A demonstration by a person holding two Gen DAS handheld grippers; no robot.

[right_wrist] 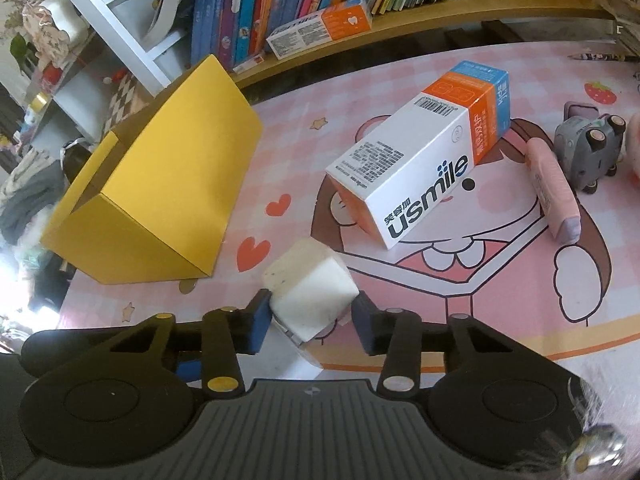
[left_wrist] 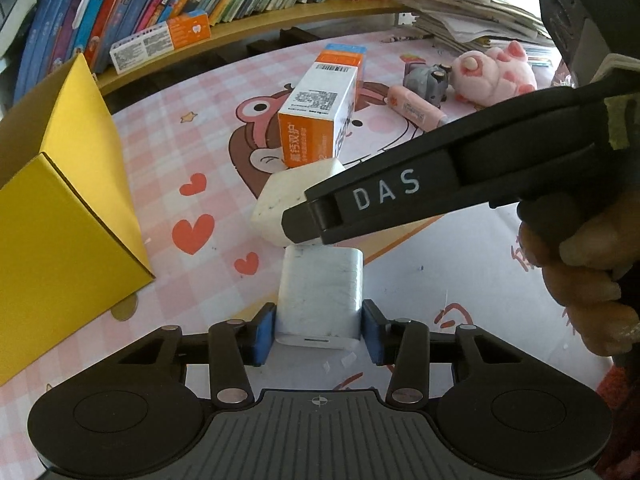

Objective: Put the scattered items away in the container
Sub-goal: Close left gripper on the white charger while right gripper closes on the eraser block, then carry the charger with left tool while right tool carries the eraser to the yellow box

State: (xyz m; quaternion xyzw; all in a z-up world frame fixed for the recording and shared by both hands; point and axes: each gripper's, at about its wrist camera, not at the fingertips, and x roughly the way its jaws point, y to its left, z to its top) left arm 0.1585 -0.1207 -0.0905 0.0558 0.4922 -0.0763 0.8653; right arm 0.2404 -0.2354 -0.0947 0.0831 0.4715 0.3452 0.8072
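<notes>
The left gripper (left_wrist: 319, 330) has its blue fingers (left_wrist: 264, 334) closed on a white charger (left_wrist: 320, 296). The right gripper (right_wrist: 312, 322) has its fingers (right_wrist: 256, 326) pressed on a white cube (right_wrist: 310, 292), held over the tabletop (right_wrist: 440, 340). The yellow box (right_wrist: 160, 184) stands near on the left; the Usmile carton (right_wrist: 420, 172) lies behind
</notes>
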